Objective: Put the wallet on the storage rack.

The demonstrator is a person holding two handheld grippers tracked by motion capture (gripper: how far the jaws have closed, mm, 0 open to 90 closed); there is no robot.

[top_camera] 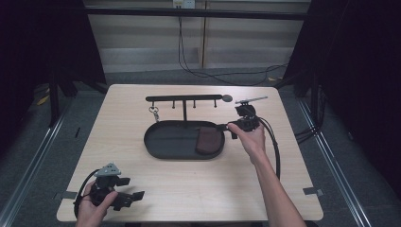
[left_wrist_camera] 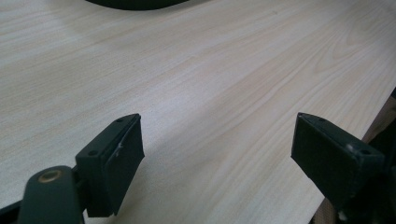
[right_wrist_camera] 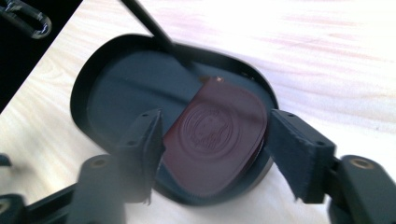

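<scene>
My right gripper (right_wrist_camera: 212,149), jaws apart, hovers over the dark red pouch (right_wrist_camera: 217,140) lying in the black tray (right_wrist_camera: 107,88)'s right end. My left gripper (left_wrist_camera: 217,154), jaws apart, holds nothing, near-left on the table (left_wrist_camera: 210,70).

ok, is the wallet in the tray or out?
In. The dark red wallet lies flat at one end of the black tray, with the right gripper open and clear of it.

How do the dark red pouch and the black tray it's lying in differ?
The dark red pouch is small and covers just one end of the black tray, which is much larger. The pouch is dark red with an embossed round emblem; the tray is plain black. The pouch lies flat, while the tray has a raised rim. Both have rounded outlines.
</scene>
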